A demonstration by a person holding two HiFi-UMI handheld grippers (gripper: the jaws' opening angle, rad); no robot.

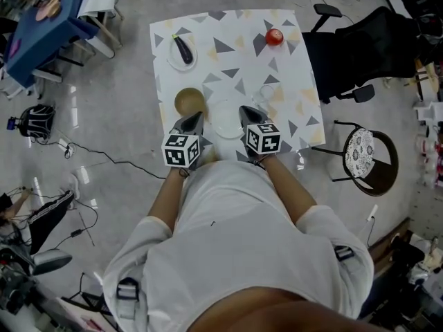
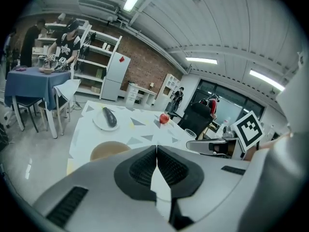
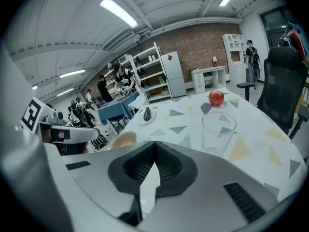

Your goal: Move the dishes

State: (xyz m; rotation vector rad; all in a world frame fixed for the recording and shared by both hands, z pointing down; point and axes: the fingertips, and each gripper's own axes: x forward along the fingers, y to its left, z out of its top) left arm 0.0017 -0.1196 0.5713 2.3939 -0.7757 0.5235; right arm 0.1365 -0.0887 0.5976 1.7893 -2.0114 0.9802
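On the patterned tablecloth a tan bowl sits just ahead of my left gripper. An empty white plate lies between the two grippers. My right gripper is beside it, with a clear glass just beyond. At the far left a small plate holds a dark eggplant, and a red fruit sits far right. Both grippers hover at the near edge, shut, holding nothing. The left gripper view shows the bowl. The glass appears in the right gripper view.
A black office chair stands right of the table, and a round stool with a patterned seat is nearer. A blue table with chairs is at far left. Cables run over the floor.
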